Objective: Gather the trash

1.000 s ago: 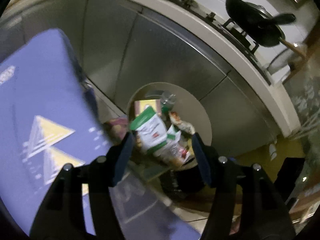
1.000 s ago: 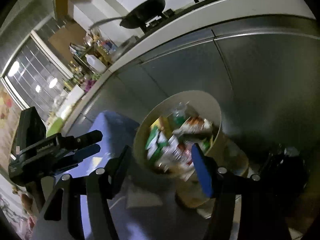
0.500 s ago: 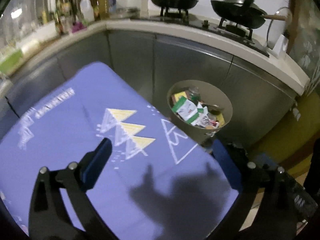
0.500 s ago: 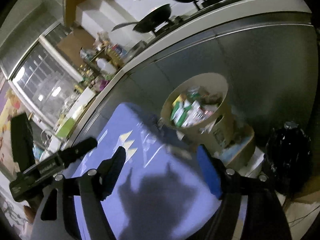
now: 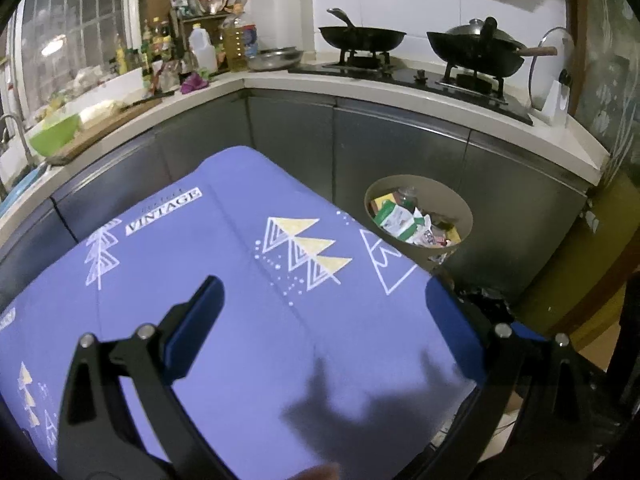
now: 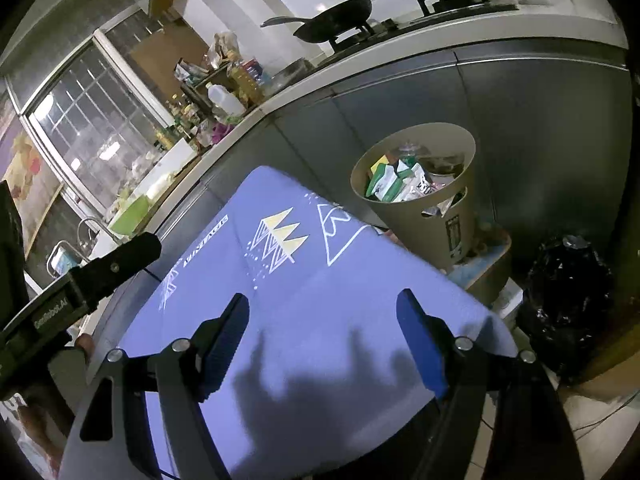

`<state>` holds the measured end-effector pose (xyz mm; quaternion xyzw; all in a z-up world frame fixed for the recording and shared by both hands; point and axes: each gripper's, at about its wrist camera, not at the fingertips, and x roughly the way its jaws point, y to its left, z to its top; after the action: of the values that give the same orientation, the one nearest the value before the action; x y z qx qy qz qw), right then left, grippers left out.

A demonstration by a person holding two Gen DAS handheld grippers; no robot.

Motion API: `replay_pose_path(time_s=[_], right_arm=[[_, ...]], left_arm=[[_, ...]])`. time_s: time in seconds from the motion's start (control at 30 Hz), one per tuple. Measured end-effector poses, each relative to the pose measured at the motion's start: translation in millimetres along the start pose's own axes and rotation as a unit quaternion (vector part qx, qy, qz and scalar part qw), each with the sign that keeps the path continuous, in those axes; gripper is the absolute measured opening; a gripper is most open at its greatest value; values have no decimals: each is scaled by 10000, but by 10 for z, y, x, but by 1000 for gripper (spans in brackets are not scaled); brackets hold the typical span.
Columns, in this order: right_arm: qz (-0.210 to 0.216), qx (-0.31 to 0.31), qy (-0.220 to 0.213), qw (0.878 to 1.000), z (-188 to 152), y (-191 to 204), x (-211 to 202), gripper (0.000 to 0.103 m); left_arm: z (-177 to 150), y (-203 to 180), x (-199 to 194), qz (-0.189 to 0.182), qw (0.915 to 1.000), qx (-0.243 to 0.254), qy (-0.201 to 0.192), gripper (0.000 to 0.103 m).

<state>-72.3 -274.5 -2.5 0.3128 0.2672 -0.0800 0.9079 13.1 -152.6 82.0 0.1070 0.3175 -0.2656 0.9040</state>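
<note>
the left tongs (image 5: 322,320) stand spread wide with nothing between the blue pads, hanging over the purple desk (image 5: 224,264) with its white and yellow triangle prints. the right tongs (image 6: 322,334) are also released and empty, their pads well apart above the same desk (image 6: 320,300); their shadows fall on the cloth just below them. in the right wrist view the body of the left tongs shows as a black bar out to the left, beside the desk's edge.

the trash bin (image 5: 448,194), a round beige tub, stands ahead and to the right of the left tongs, past the far corner of the desk and against the grey cabinet fronts. the trash (image 5: 404,222) lies inside it: green and white packets, a yellow piece, crumpled wrappers, piled near the rim. from the right tongs the bin (image 6: 434,240) is ahead and a little right, with the trash (image 6: 400,182) showing over its rim and through a cut-out in its side. a black bag (image 6: 568,292) sits on the floor to the right of the bin. two dark woks (image 5: 362,38) rest on the stove beyond.
</note>
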Motion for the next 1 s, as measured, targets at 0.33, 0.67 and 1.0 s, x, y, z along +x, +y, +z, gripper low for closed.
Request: replay_pose_path(time_s=[0.33,0.67,1.0], right_arm=[[-73,72,-352,9993,28,54,-231,72],[-75,275,-395,9988,48,-41,-258,72],[-49,373,-363,9986,32,-79,-243,72]], left_arm=[[-92,-77,-55,21,9998,3,203,97],[-126,-152,-102,274,9992,247,134,97],[-138,-163,-89,266,9991,286,156,97]])
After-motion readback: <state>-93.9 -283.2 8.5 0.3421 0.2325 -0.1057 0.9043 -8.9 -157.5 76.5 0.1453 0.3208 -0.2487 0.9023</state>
